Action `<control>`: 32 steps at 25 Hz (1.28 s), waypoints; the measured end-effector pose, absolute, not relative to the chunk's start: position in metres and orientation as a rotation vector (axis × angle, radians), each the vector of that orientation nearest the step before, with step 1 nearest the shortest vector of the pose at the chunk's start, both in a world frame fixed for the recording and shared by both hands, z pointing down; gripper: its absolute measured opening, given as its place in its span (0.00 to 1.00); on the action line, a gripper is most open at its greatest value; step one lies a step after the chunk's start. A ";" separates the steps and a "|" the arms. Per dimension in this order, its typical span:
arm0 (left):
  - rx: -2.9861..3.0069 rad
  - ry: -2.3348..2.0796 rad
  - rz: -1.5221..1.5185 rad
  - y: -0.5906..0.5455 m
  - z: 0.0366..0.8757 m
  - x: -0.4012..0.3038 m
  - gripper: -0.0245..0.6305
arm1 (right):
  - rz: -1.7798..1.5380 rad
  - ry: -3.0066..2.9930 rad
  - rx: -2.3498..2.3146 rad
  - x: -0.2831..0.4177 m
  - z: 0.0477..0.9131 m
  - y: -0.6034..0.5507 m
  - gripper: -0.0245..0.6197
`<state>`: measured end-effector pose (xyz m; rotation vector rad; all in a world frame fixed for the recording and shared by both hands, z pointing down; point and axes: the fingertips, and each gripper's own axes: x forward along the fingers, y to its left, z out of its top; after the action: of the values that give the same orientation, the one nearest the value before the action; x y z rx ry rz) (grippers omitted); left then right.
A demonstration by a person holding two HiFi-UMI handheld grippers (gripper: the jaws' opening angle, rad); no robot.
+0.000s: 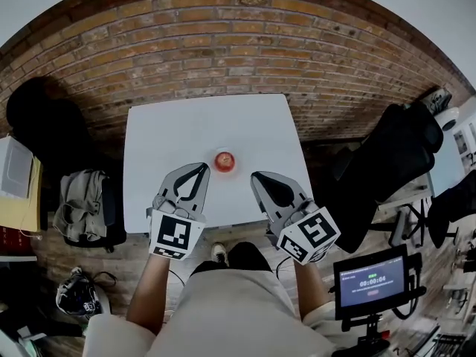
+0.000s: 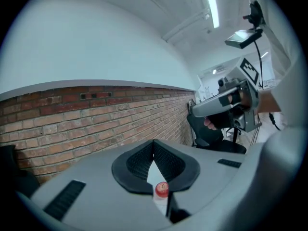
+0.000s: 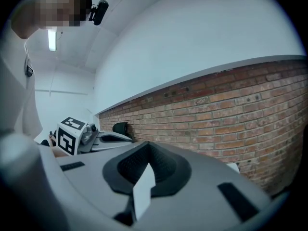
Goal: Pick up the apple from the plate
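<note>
While I hold both tools over the near half of the white square counter [image 1: 186, 121], I check its edges first. The far edge runs close along the red brick wall [image 1: 223, 43]. The near edge sits just ahead of my operator's lap. The left and right edges drop to open wooden floor.

Left of the counter, a grey bundle of cloth on a dark bag [image 1: 82, 199] lies just beside the edge. To the right, a black office chair [image 1: 387, 162] stands near the corner, and a small dark screen on a stand [image 1: 372, 280] sits closer in. The counter top around the fruit is bare white, so there is room on every side.

I count one small round red apple [image 1: 224, 161], lying just beyond and between the two tool tips. I cannot make out a plate under it against the white surface.

I count two tools. The left gripper [image 1: 204, 166] has its black ribbed fingers [image 2: 137, 163] pressed together with nothing held, and the apple shows below their tips. The right gripper [image 1: 255, 175] has its fingers closed together too, also empty.
</note>
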<state>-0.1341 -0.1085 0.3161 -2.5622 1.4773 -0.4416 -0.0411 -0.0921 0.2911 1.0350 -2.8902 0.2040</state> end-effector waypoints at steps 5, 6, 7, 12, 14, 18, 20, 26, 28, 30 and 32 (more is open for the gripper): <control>-2.586 1.462 -0.568 -0.116 0.333 -0.139 0.04 | 0.210 -2.861 1.062 -0.040 0.299 -0.103 0.04; -2.590 1.456 -0.589 -0.118 0.337 -0.139 0.04 | 0.223 -2.855 1.076 -0.039 0.302 -0.106 0.04; -2.591 1.456 -0.605 -0.120 0.340 -0.140 0.04 | 0.235 -2.848 1.086 -0.040 0.305 -0.109 0.04; -2.612 1.471 -0.633 -0.134 0.356 -0.144 0.04 | 0.267 -2.818 1.087 -0.041 0.322 -0.122 0.04; -2.623 1.465 -0.644 -0.142 0.363 -0.142 0.05 | 0.289 -2.815 1.069 -0.039 0.328 -0.127 0.04; -2.631 1.476 -0.656 -0.158 0.374 -0.135 0.05 | 0.327 -2.793 1.061 -0.032 0.344 -0.141 0.04; -2.628 1.467 -0.655 -0.166 0.379 -0.129 0.10 | 0.358 -2.785 1.067 -0.026 0.353 -0.150 0.04; -2.654 1.435 -0.673 -0.187 0.395 -0.112 0.15 | 0.442 -2.744 1.045 -0.015 0.383 -0.172 0.04; -2.680 1.404 -0.684 -0.191 0.401 -0.105 0.22 | 0.466 -2.735 1.040 -0.012 0.390 -0.177 0.04; -2.698 1.363 -0.696 -0.194 0.406 -0.097 0.27 | 0.486 -2.725 1.037 -0.009 0.395 -0.180 0.04; -2.698 1.338 -0.702 -0.197 0.410 -0.093 0.30 | 0.503 -2.717 1.033 -0.009 0.401 -0.183 0.04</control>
<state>-0.0931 -0.1967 0.4097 -2.6979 1.3376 -0.7024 -0.0089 -0.1826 0.4005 1.0332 -2.7173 0.5035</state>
